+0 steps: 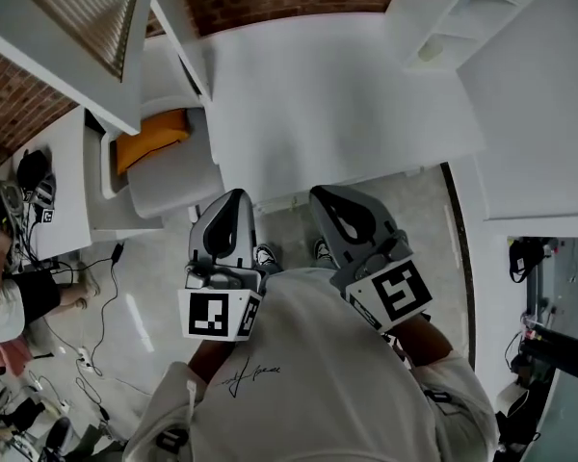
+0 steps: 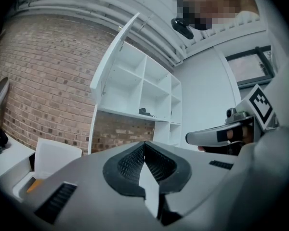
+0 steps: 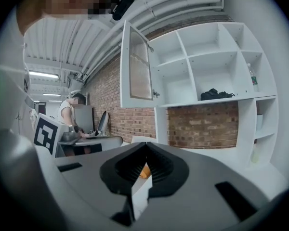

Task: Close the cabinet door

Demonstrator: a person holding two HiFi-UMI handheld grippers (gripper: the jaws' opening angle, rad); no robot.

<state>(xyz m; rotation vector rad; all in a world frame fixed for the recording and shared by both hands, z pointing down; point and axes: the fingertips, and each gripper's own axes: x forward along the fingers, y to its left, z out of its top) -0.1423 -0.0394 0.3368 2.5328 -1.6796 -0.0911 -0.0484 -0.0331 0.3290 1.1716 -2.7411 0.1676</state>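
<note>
The white wall cabinet (image 3: 207,66) has open compartments, and its slatted door (image 3: 137,66) stands swung out to the left. The same door shows at the upper left in the head view (image 1: 77,17) and edge-on in the left gripper view (image 2: 113,57). My left gripper (image 1: 233,198) and right gripper (image 1: 325,194) are side by side in front of my chest, well short of the door. Both point at the cabinet. The left gripper (image 2: 144,143) and right gripper (image 3: 145,143) are shut with nothing between the tips.
A white counter (image 1: 337,94) runs below the cabinet. A white chair with an orange cushion (image 1: 152,133) stands to its left. A dark object (image 3: 216,94) lies on a shelf. A person (image 1: 10,287) sits at a desk far left, with cables (image 1: 96,335) on the floor.
</note>
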